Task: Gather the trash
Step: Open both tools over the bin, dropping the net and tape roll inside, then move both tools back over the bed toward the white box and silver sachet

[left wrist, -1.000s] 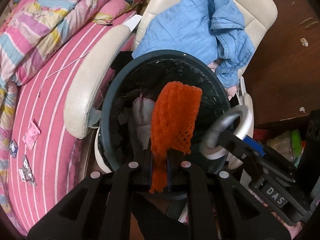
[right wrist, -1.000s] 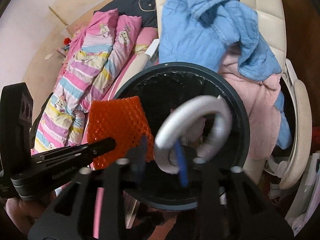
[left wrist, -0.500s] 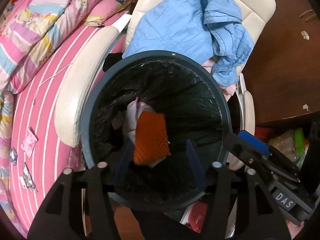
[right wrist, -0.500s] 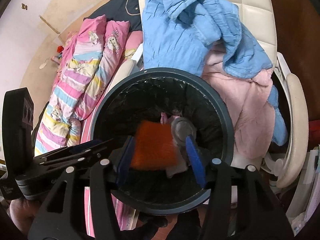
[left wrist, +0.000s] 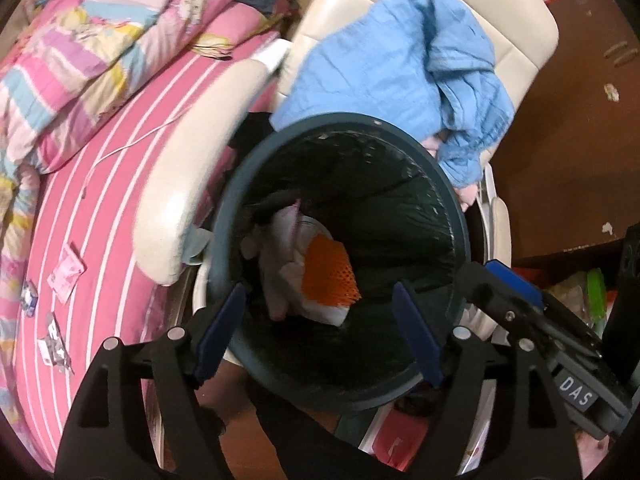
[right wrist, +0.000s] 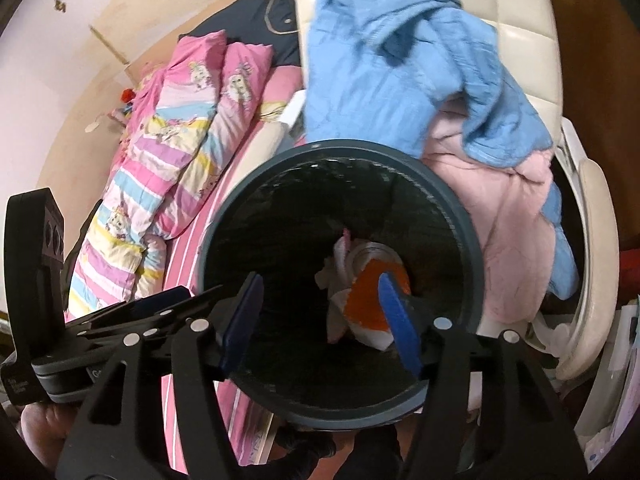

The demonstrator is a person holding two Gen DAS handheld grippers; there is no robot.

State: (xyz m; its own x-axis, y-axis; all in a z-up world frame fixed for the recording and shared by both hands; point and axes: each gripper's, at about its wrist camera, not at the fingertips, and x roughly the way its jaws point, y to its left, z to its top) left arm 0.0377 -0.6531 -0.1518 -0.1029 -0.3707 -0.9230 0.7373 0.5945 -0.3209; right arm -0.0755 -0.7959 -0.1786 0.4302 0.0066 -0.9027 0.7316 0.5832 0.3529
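A dark round trash bin (left wrist: 456,216) with a black liner fills the middle of both views (right wrist: 468,216). An orange foam net (left wrist: 328,272) lies inside on white crumpled trash (left wrist: 280,248); it also shows in the right wrist view (right wrist: 368,304). A pale tape ring (right wrist: 372,252) lies partly under it. My left gripper (left wrist: 320,300) is open and empty above the bin's near rim. My right gripper (right wrist: 320,292) is open and empty above the bin too, and its body shows in the left wrist view (left wrist: 532,320).
A cream chair (left wrist: 188,196) stands behind the bin with a blue jacket (left wrist: 400,68) and a pink garment (right wrist: 508,216) on it. A pink striped bed (left wrist: 80,208) with small wrappers (left wrist: 66,274) lies to the left. A brown desk (left wrist: 580,120) is at right.
Both grippers opened: the left let go of the orange net, the right let go of the tape ring. Both dropped into the bin. The jaws are now wider apart.
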